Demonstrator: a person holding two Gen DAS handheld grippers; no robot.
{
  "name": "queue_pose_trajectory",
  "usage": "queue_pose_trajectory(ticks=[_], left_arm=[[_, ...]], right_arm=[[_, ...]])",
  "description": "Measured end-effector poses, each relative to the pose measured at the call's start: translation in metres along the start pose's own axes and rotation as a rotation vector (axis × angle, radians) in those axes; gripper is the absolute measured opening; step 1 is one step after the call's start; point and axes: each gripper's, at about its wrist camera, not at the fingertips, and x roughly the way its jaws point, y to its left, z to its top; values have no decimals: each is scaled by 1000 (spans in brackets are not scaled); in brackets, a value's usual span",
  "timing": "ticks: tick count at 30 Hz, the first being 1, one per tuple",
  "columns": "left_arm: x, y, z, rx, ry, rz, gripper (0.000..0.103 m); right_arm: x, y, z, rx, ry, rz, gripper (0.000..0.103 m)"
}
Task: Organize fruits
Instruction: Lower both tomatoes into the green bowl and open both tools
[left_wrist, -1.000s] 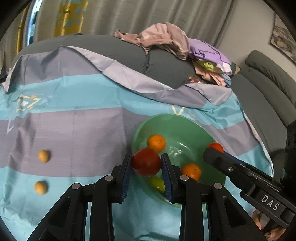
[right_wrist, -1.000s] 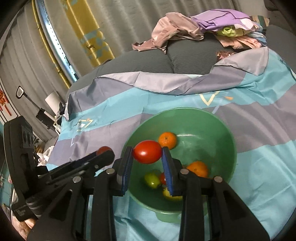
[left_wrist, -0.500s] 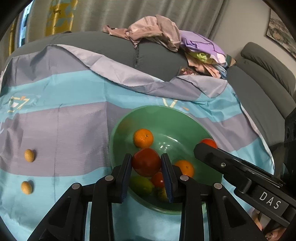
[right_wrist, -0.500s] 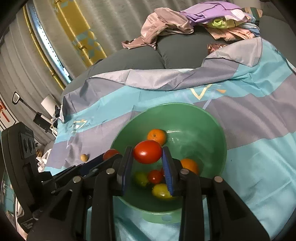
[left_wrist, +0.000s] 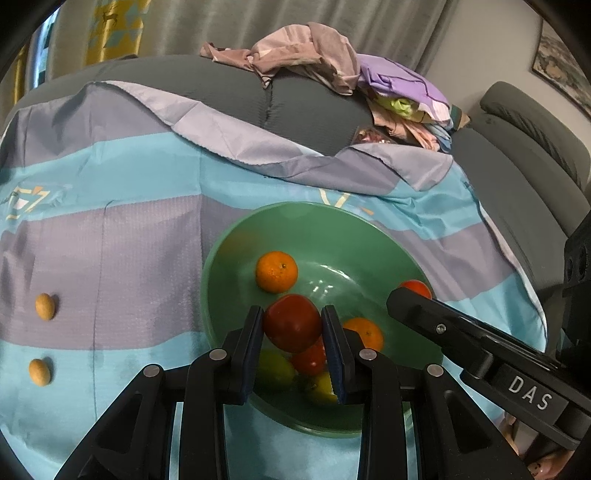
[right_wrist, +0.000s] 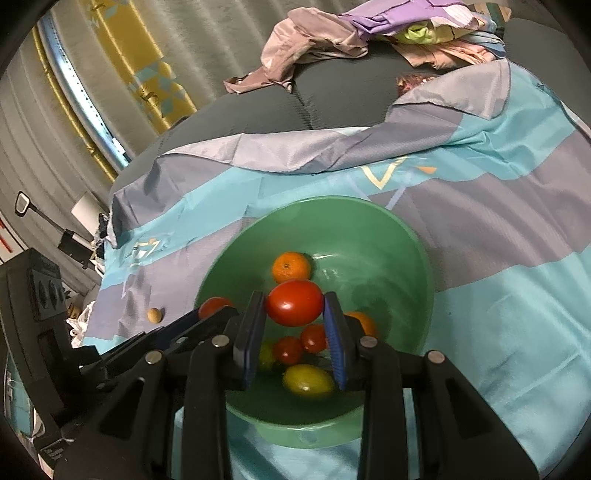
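Both tongs sit over the green bowl (left_wrist: 221, 258), each clenched on its own tomato. Left tongs (left_wrist: 291, 325) grip a dark red tomato (left_wrist: 291, 322) between the blue pads, held above the bowl's near-left inner wall. Right tongs (right_wrist: 294, 303) grip a brighter red tomato (right_wrist: 294, 302), roughly over the bowl's middle; in the left view that fruit shows only as a red cap (left_wrist: 415, 287) behind the black finger marked DAS.

Inside the bowl: one orange (left_wrist: 277, 271) by the far-left wall, a 2nd orange (left_wrist: 364, 332) toward the right, partly hidden by the left tongs. At the bottom, two small red tomatoes (right_wrist: 288, 349) touching each other, a yellow tomato (right_wrist: 307, 379) just in front of them, and a greenish fruit (left_wrist: 275, 369) on the left, mostly hidden behind the pads.

The bowl rests on a blue-and-grey striped cloth (left_wrist: 110, 192) spread over a grey sofa (left_wrist: 314, 107), toward the cloth's near-right part. Two small tan fruits (left_wrist: 45, 305) lie on the cloth near its left edge, one in front of the other, well apart from the bowl. A heap of clothes (left_wrist: 332, 70) sits on the sofa beyond the cloth's far edge.
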Motion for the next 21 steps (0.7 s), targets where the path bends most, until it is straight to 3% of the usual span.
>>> queue_pose_trajectory(ticks=[21], left_arm=[[7, 0, -2, 11, 17, 3, 32]], right_arm=[[9, -6, 0, 13, 29, -25, 33]])
